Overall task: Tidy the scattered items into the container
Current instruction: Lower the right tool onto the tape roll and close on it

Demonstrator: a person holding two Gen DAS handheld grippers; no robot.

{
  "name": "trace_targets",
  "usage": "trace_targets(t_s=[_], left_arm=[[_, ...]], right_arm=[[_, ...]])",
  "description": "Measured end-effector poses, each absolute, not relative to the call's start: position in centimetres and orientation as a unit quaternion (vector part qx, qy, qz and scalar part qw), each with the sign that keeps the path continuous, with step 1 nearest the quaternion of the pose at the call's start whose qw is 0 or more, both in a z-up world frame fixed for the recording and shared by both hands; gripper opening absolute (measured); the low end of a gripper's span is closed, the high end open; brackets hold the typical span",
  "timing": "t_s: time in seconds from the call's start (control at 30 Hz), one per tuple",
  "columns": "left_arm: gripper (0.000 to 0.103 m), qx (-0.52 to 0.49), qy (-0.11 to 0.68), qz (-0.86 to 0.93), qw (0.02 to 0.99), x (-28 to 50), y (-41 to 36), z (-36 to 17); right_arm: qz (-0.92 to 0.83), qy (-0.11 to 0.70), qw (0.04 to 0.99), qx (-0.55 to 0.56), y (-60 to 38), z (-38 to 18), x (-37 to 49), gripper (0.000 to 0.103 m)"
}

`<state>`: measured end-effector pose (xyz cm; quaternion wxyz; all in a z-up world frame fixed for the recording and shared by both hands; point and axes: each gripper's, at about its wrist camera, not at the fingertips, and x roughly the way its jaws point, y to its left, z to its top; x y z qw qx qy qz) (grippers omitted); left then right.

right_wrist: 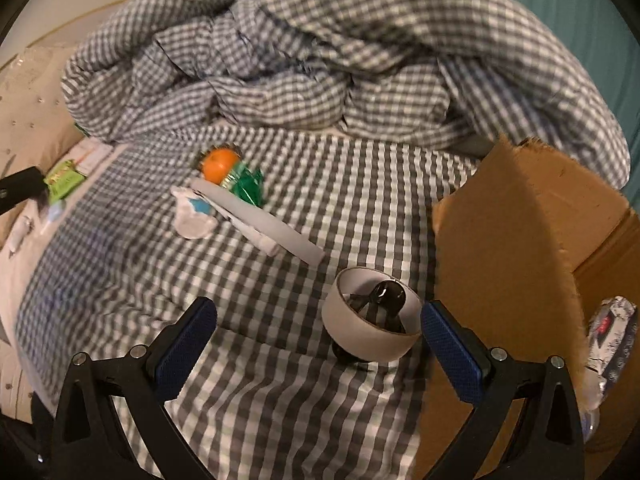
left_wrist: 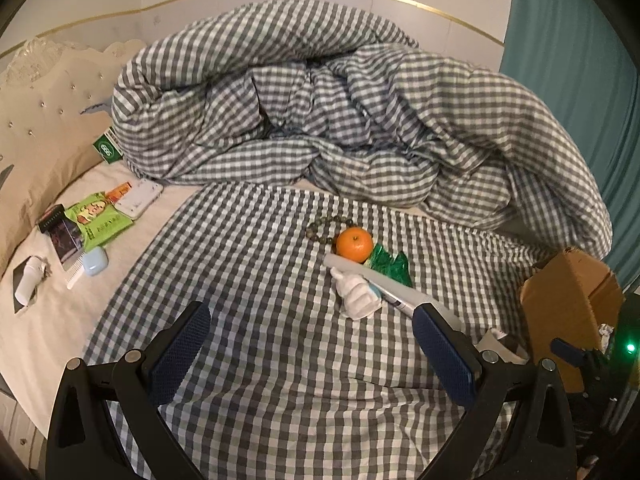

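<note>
Far to your left, on the cream sheet (left_wrist: pixel 52 320), lie a white bottle (left_wrist: pixel 27 280), a pale blue case (left_wrist: pixel 95 261), a comb (left_wrist: pixel 76 274), a green snack packet (left_wrist: pixel 98 220) and a white pad (left_wrist: pixel 140 198). Your left gripper (left_wrist: pixel 312 344) hangs over the checked cloth (left_wrist: pixel 260 280) with its fingers spread wide and nothing between them. Ahead of it, mid-cloth, cluster a bead bracelet (left_wrist: pixel 326 226), an orange (left_wrist: pixel 354 244), a green foil wrapper (left_wrist: pixel 392 266), a white hand figurine (left_wrist: pixel 358 294) and a long white tube (left_wrist: pixel 380 280). Your right gripper (right_wrist: pixel 318 344) is also spread and empty; a white tape roll (right_wrist: pixel 370 336) with a glossy black object (right_wrist: pixel 386 294) inside it sits just between the fingertips. The cardboard box (right_wrist: pixel 520 232) stands at the right edge, with a crumpled printed wrapper (right_wrist: pixel 610 332) beside its flap
</note>
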<state>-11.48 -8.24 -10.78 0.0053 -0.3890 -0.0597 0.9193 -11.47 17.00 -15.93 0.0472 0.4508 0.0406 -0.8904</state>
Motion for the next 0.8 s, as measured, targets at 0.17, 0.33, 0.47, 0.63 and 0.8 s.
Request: trace_targets(t_s=[0.17, 0.33, 0.47, 0.63, 0.8], left_arm=[[0.103, -0.401, -0.058, 0.914, 0.004, -12.9, -8.5, -12.2], [0.103, -0.411, -0.06, 0.91, 0.001, -13.9, -8.8, -13.6], [0.103, -0.418, -0.057, 0.907, -0.001, -14.4, -8.8, -14.3], [0.103, -0.421, -0.059, 0.905, -0.001, -14.7, -8.9, -14.7], [0.103, -0.423, -0.059, 0.904, 0.002, -14.7, -8.6, -14.9]], right_arm=[[-0.88, 0.058, 0.03, 0.47, 16.6, -18.5, -13.6, 0.102], [-0.868, 0.065, 0.019, 0.493, 16.9, -20.8, -15.4, 0.102], [-0.863, 0.081, 0.015, 0.498, 16.7, -22.0, -16.1, 0.097], [-0.858, 0.083, 0.012, 0.506, 17.0, -22.9, -16.6, 0.064], [-0.864, 0.057, 0.014, 0.5, 18.0, -22.3, -16.5, 0.035]])
